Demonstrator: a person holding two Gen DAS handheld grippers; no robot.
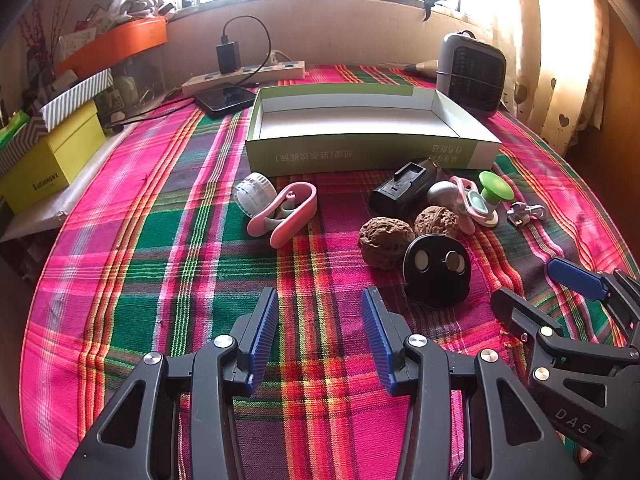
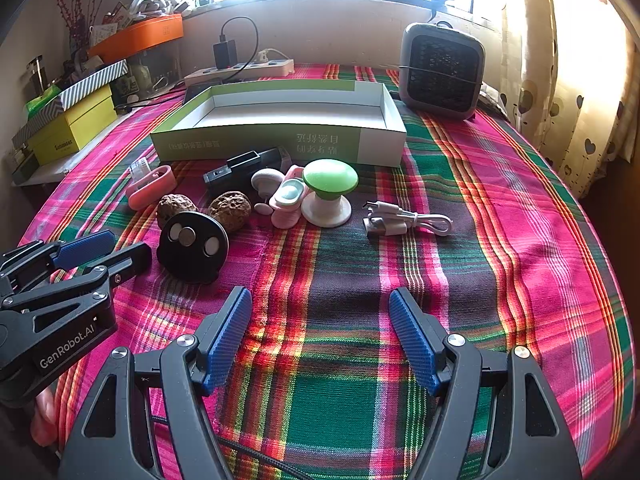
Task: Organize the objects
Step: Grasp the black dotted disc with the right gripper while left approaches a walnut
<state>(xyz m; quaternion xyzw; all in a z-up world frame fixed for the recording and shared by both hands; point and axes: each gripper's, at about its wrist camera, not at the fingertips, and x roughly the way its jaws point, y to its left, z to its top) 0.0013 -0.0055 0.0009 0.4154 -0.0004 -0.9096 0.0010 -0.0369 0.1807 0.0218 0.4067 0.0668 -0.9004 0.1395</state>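
A plaid cloth (image 2: pixel 500 216) covered the table, and on it an open green-and-white box (image 2: pixel 280 136) lay with nothing in it, a grey fan heater (image 2: pixel 440 68) standing just behind its right end. Along the box's near wall sat the small things: a black charger (image 2: pixel 240 170), a green-topped knob (image 2: pixel 330 184), a black disc with round buttons (image 2: pixel 194 246), two walnuts (image 2: pixel 230 210), a pink clip (image 2: pixel 150 188) and a white cable (image 2: pixel 404 220). Nearer than these, well short of the box, the left gripper (image 1: pixel 320 320) and right gripper (image 2: pixel 320 316) hung over bare cloth, jaws spread and holding nothing
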